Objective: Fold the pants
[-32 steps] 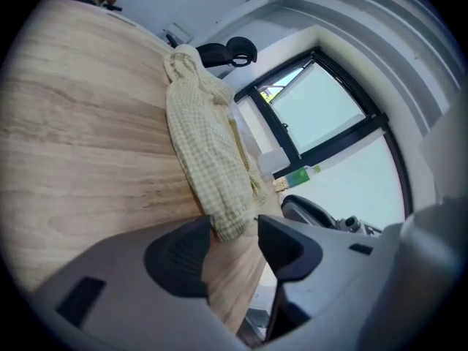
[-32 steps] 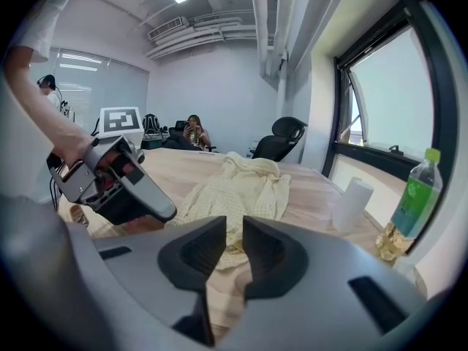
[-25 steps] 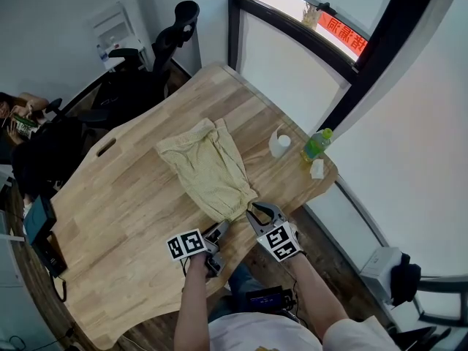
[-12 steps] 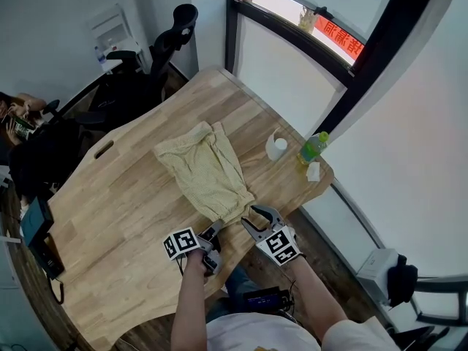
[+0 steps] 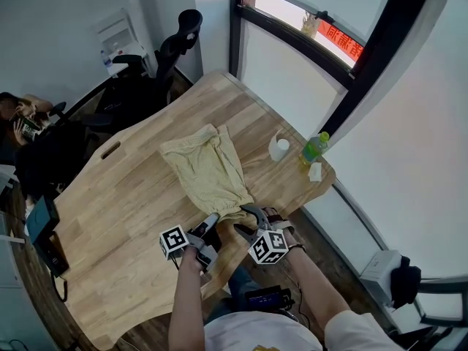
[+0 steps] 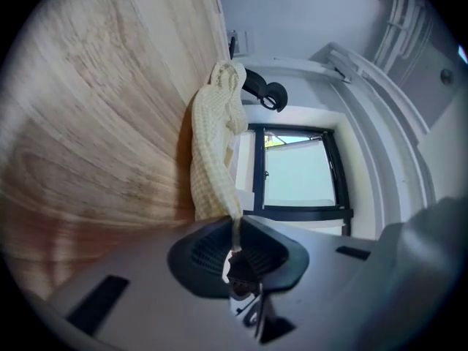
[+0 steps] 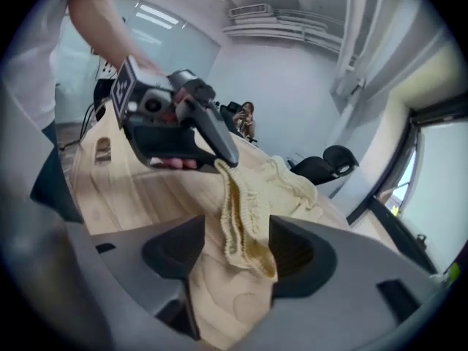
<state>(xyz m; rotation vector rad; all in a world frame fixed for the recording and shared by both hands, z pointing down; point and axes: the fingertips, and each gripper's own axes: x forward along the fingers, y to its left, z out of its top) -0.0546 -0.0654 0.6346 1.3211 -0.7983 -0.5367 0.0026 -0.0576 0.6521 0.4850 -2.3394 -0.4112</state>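
Wooden table (image 5: 124, 196) bears the pants (image 5: 208, 168) lengthwise away from its near edge, where the left gripper (image 5: 213, 219), just closed, pinches their end and the right gripper (image 5: 245, 221), just opened, straddles it unclamped

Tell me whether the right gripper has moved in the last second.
Yes: the right gripper shifted left along the table edge toward the pants; its jaws, just opening, straddle their near end.

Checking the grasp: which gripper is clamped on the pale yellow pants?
The left gripper: its jaws have just been closing and pinch the pale yellow pants. On the right gripper they have just been opening, cloth loose between them.
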